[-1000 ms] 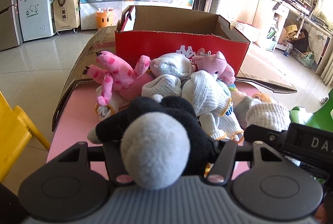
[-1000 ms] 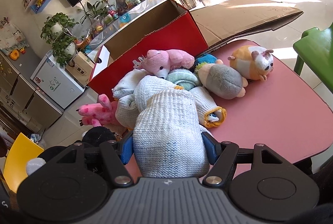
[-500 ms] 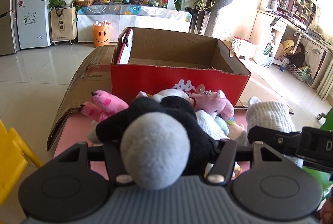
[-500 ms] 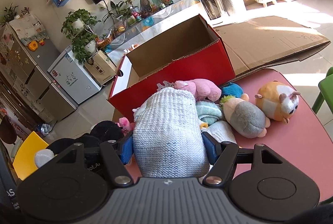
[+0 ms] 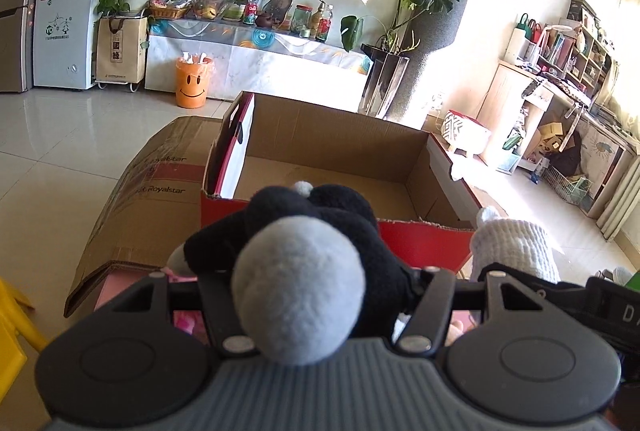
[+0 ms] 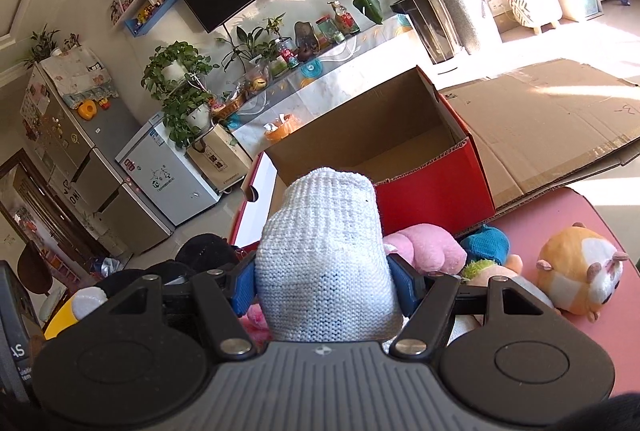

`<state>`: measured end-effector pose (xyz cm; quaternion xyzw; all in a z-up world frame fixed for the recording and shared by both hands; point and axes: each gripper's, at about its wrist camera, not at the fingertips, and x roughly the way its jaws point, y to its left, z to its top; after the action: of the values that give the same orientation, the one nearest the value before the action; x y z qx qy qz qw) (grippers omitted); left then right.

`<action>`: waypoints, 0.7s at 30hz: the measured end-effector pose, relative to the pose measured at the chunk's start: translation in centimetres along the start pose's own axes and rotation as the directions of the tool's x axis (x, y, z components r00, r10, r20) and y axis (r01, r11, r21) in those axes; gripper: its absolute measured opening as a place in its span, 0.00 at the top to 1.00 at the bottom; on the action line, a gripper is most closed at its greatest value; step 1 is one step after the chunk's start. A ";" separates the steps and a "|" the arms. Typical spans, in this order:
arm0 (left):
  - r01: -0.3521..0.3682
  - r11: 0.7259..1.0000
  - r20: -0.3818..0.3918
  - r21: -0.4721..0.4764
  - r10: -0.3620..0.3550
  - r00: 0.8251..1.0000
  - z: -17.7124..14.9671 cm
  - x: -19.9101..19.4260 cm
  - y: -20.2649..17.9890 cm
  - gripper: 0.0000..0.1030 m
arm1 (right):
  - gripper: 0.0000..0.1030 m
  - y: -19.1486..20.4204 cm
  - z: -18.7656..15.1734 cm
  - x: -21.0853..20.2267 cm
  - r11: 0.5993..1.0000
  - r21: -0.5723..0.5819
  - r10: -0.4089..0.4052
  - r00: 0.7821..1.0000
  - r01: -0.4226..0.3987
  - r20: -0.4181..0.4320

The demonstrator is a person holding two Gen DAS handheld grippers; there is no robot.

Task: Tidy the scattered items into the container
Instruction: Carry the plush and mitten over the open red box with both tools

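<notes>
**A:** Your black plush toy (image 5: 320, 231) is pinched in the left claw (image 5: 316, 295), grey pom-pom end toward the camera, its long axis running straight forward along the fingers so the far end already overhangs the near red wall of the cardboard box (image 5: 420, 235). The box opening lies dead ahead and a little below you, its long side running across your view.

**B:** And the right side?

**A:** Your right claw (image 6: 324, 287) is closed on the white knitted item (image 6: 320, 255); it stands up between the blue pads (image 6: 244, 287), long axis pointing forward and up toward the box (image 6: 436, 191), which sits ahead and slightly right of it. I judge the left claw the nearer to the opening. The box looks bare inside as far as I can see.

**B:** What's left behind?

**A:** On the pink bench (image 6: 560, 343), near the box's front wall: a pink plush (image 6: 432, 251), a blue knitted piece (image 6: 486, 243) and an orange hamster plush (image 6: 576, 267) off to your right
</notes>
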<state>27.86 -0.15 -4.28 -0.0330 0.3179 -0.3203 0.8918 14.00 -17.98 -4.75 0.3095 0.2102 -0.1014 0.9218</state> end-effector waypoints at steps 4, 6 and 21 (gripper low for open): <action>0.022 0.999 0.015 -0.034 -0.021 1.000 1.4 1.2 0.4 0.42 | 0.35 0.1 1.3 1.0 1.000 -0.014 0.011 0.999 -0.011 0.036; 0.034 0.998 0.022 -0.058 -0.032 0.999 2.0 1.7 0.7 0.42 | 0.35 0.0 1.9 1.6 1.000 -0.008 0.014 0.999 -0.013 0.049; 0.065 0.986 0.074 -0.153 -0.054 0.996 6.2 6.1 1.5 0.42 | 0.35 -0.6 5.5 5.2 0.999 0.033 0.010 0.993 -0.014 0.118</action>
<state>35.96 -3.45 -3.12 -0.1229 0.3094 -0.3196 0.8871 20.23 -22.10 -3.45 0.3196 0.1517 -0.1176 0.9279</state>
